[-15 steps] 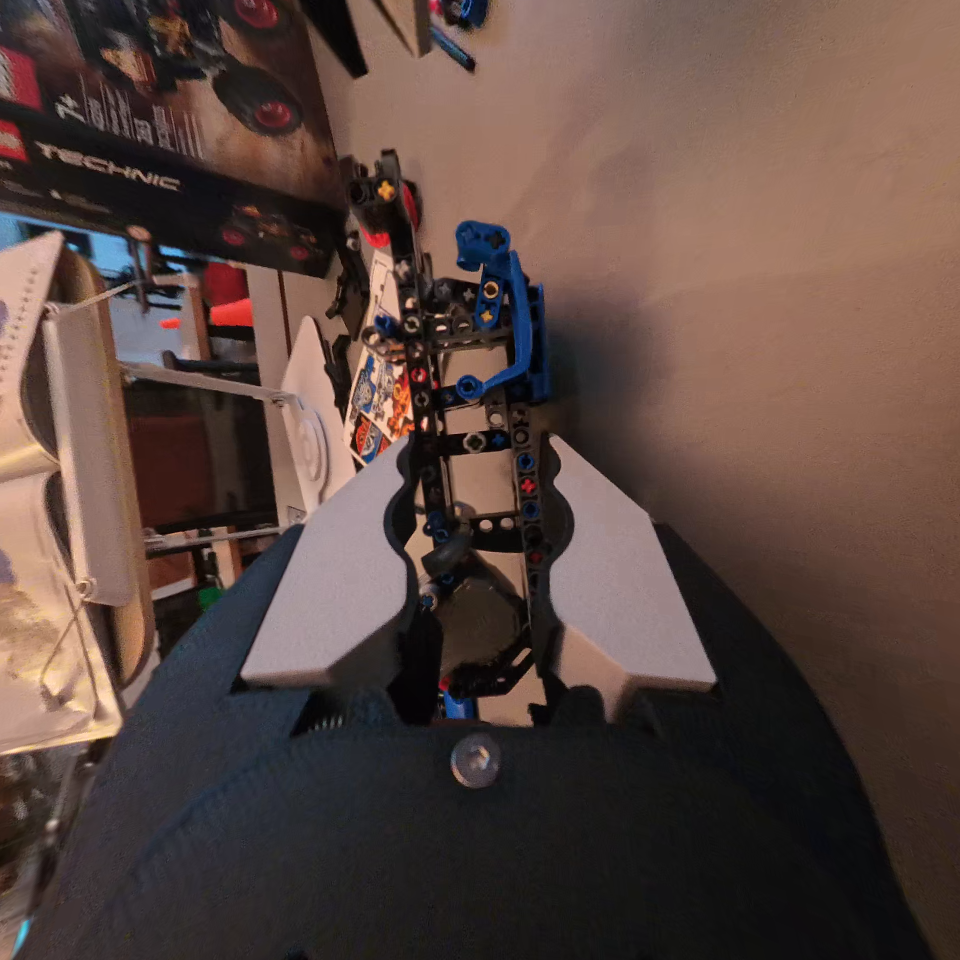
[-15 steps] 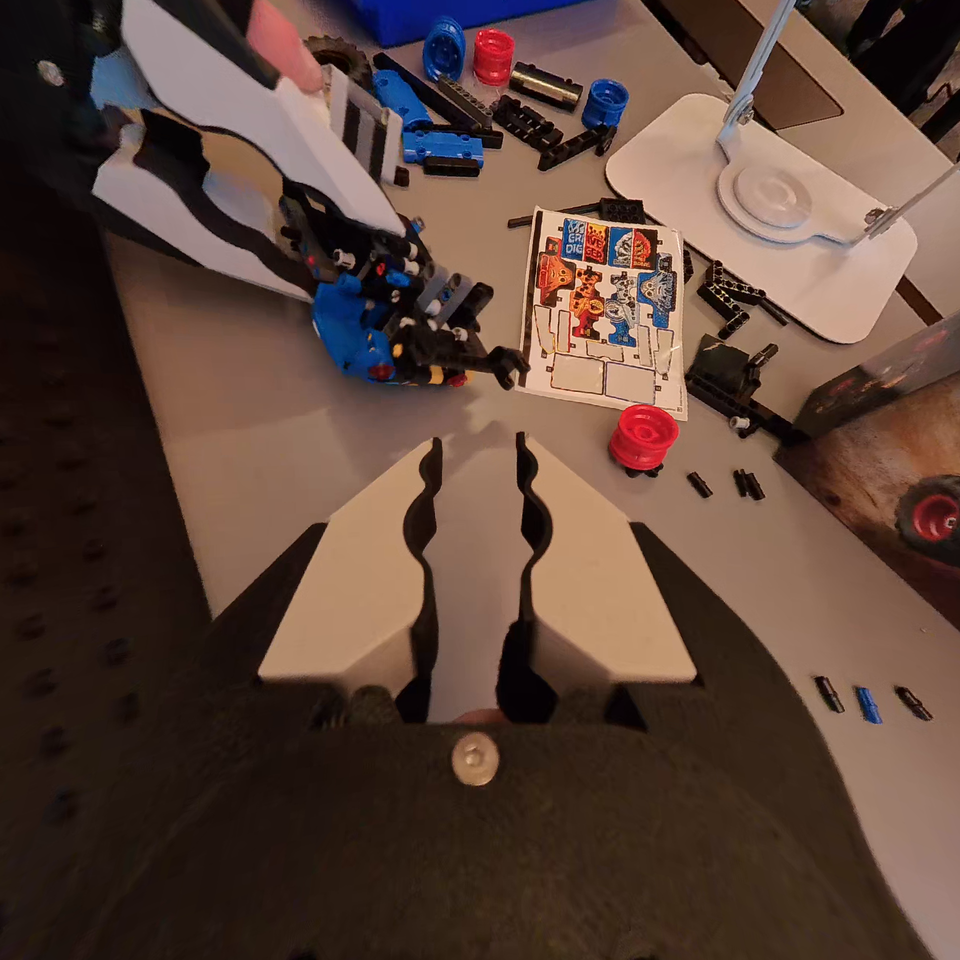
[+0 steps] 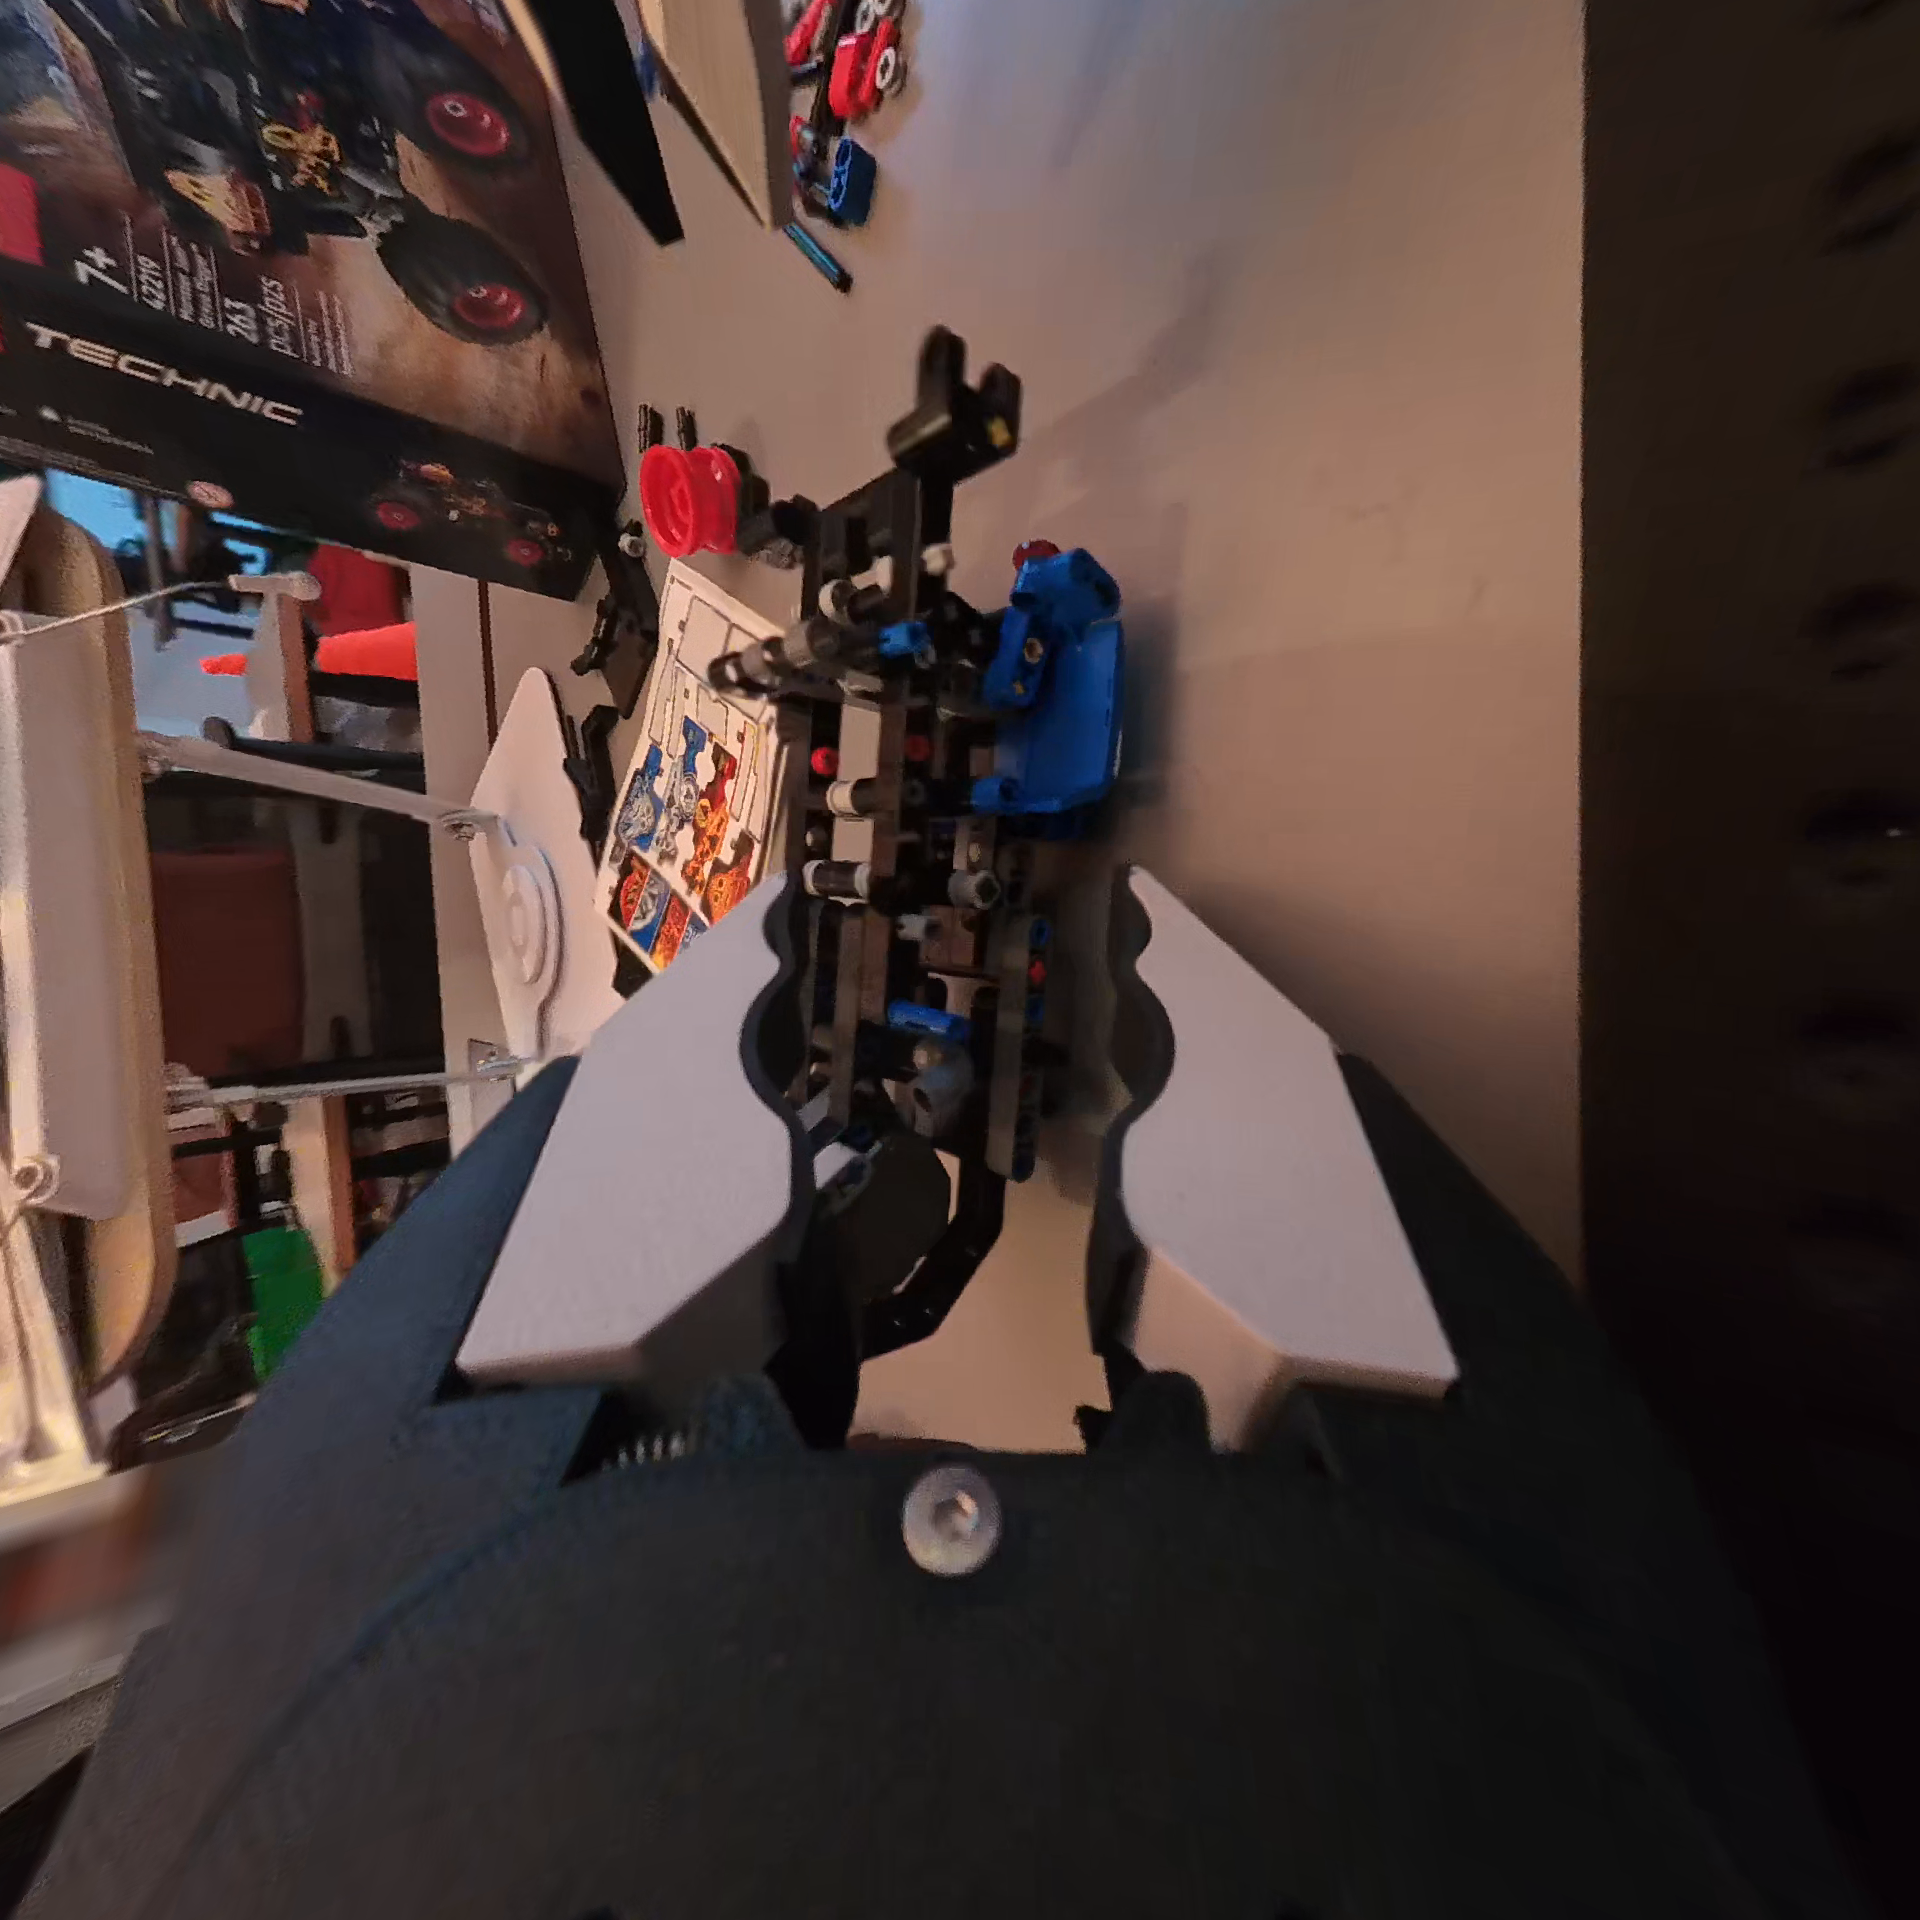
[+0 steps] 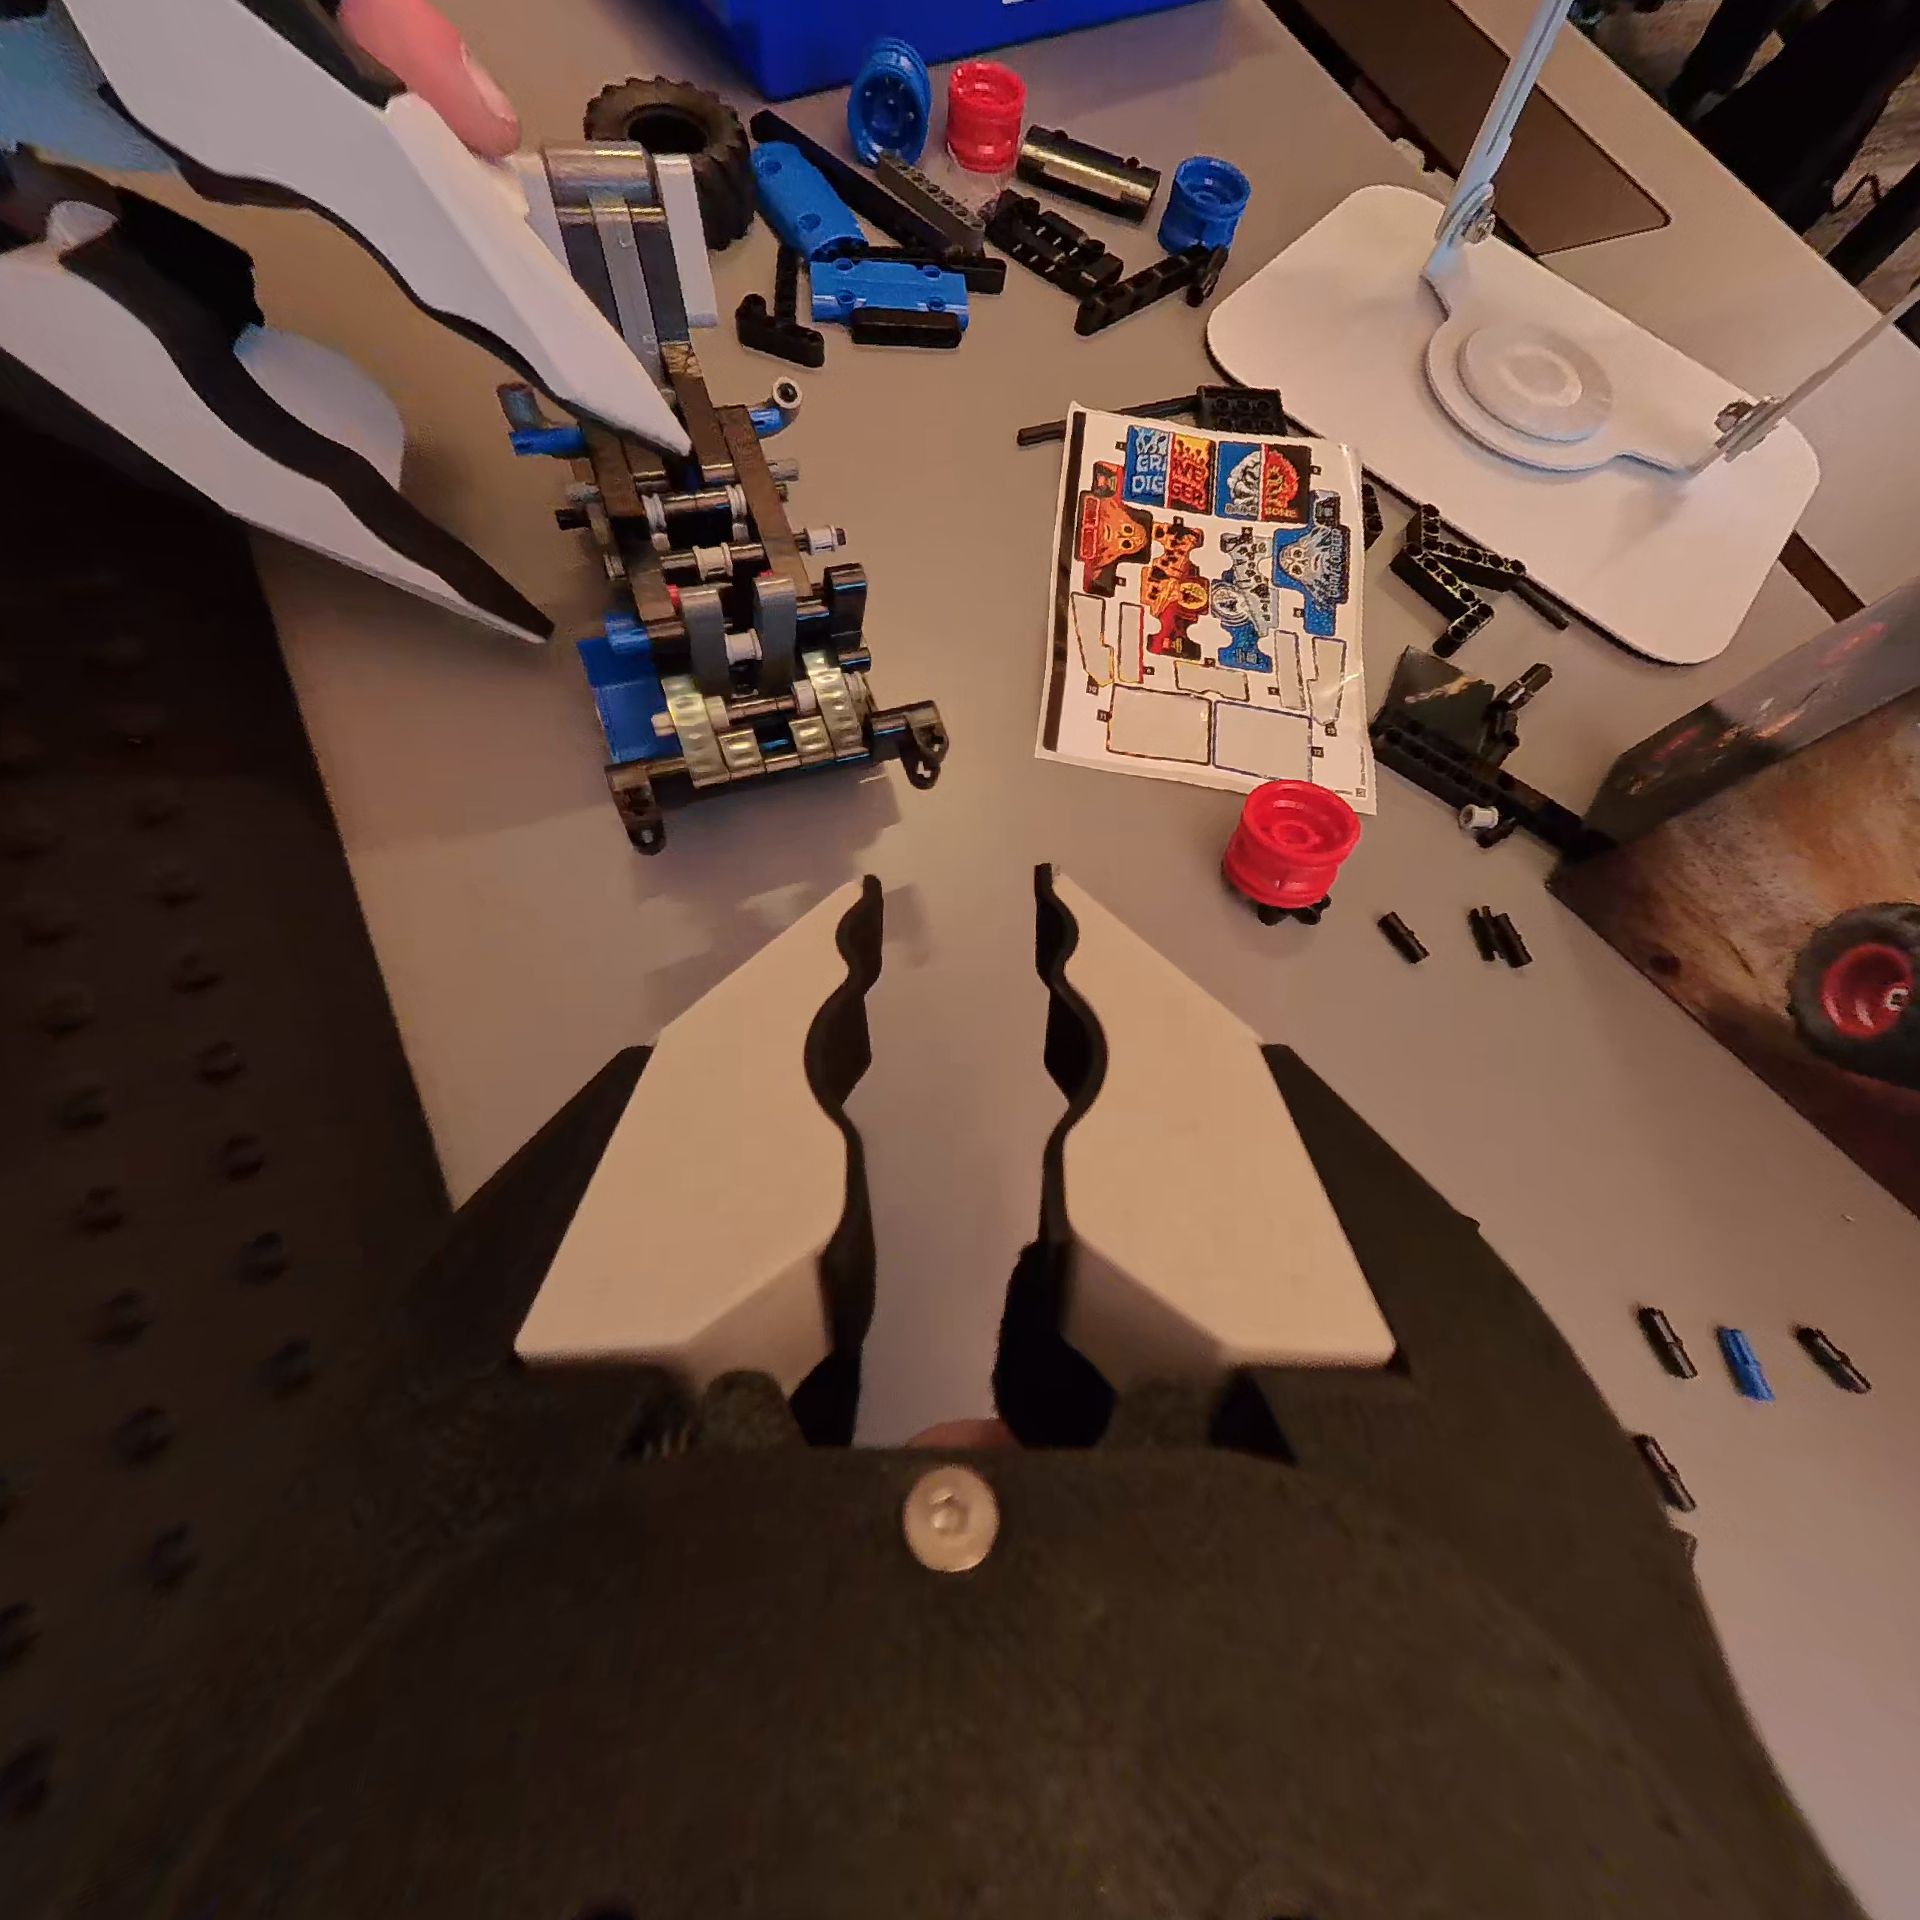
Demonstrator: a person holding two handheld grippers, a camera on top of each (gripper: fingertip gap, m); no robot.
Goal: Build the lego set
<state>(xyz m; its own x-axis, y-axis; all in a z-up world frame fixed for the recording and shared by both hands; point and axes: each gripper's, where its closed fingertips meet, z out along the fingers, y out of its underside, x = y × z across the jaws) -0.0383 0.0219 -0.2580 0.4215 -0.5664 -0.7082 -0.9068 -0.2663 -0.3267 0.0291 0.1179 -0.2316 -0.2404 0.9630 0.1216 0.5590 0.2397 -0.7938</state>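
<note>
Straddling chassis (image 3: 904, 831), left hand-held gripper (image 3: 951, 914) agape

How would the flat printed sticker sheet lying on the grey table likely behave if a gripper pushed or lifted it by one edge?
The flat printed sticker sheet looks thin, so it would probably slide lightly when pushed. Lifted by an edge, it would likely droop. Lying flat on the grey table, it may be hard to pinch.

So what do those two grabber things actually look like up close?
Both match: the right gripper and left gripper each have two pale grey wedge-shaped fingers with wavy black inner edges, on a rounded black textured body with one silver screw.
</note>
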